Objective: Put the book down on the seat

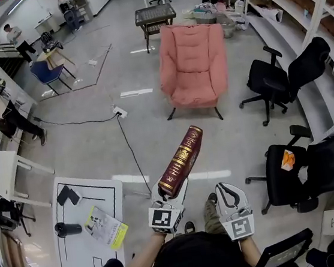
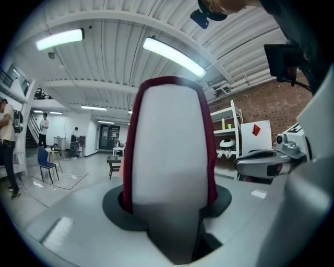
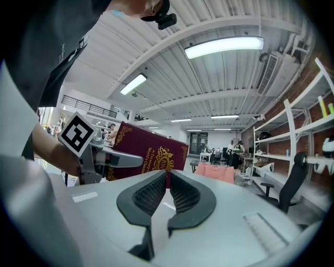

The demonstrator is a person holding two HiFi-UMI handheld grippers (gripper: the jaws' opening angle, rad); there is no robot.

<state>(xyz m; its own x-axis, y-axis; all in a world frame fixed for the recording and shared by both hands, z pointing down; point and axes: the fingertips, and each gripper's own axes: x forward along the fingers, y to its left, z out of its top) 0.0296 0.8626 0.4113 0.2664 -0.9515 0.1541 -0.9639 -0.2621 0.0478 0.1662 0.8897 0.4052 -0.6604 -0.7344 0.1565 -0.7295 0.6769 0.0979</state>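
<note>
A thick maroon book (image 1: 182, 160) with gold lettering juts up and forward from my left gripper (image 1: 170, 197), whose jaws are shut on its lower end. In the left gripper view the book's pale page edge (image 2: 169, 156) fills the middle between the jaws. My right gripper (image 1: 232, 199) hovers beside it, shut and empty; in its own view the pads (image 3: 180, 193) meet and the book (image 3: 146, 156) shows to the left. The pink armchair (image 1: 194, 66) stands on the floor several steps ahead, its seat (image 1: 194, 95) bare.
Black office chairs (image 1: 281, 79) stand right of the armchair, another (image 1: 316, 166) close on my right. A dark side table (image 1: 154, 18) sits behind the armchair. A cable (image 1: 129, 146) crosses the floor. A white sheet (image 1: 87, 224) with small objects lies at left. People stand far left.
</note>
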